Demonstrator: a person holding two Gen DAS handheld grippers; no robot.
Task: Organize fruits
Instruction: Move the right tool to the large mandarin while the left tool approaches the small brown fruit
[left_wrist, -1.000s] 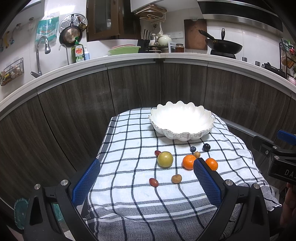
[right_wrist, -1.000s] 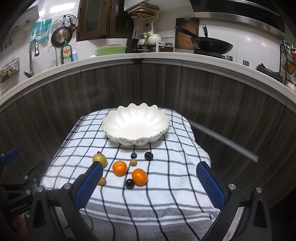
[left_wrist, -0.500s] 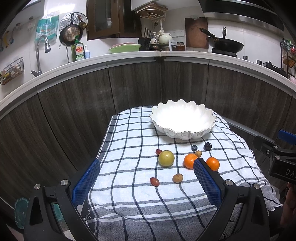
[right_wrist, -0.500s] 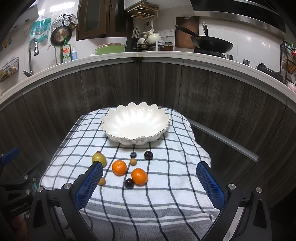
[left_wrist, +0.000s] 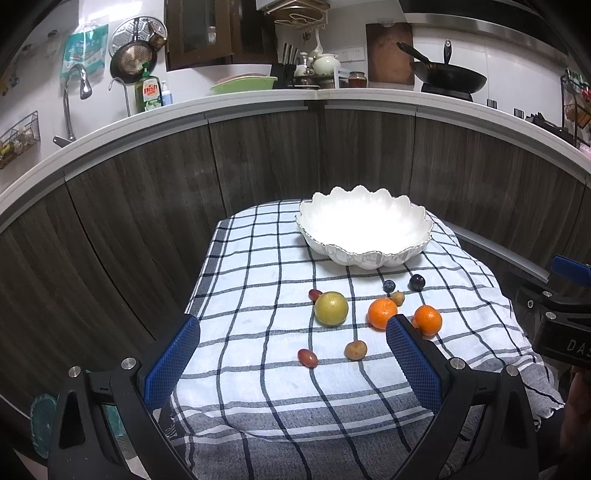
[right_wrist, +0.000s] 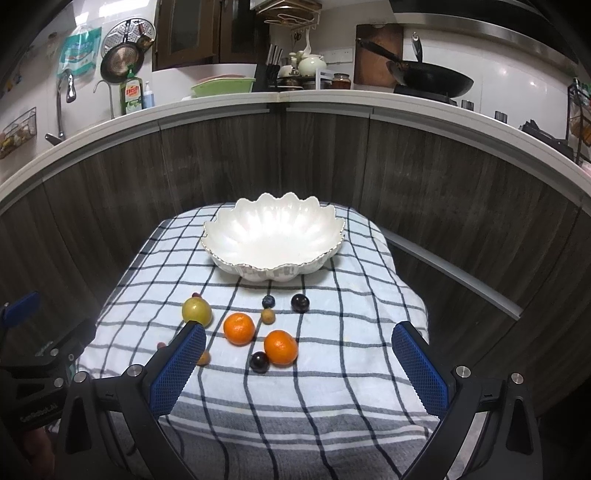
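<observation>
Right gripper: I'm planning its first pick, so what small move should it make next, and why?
Probably ease the right gripper forward and down over the nearer orange. Its jaws are open and empty, that orange lies almost centred between them, and the white bowl behind holds no fruit yet. A dark grape touching the orange's left side may get nudged.

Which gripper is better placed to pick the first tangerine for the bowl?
Probably the right gripper: it is open, and both tangerines lie between its fingers. The left gripper faces the red grapes; its finger partly hides one tangerine. The white bowl holds nothing.
</observation>
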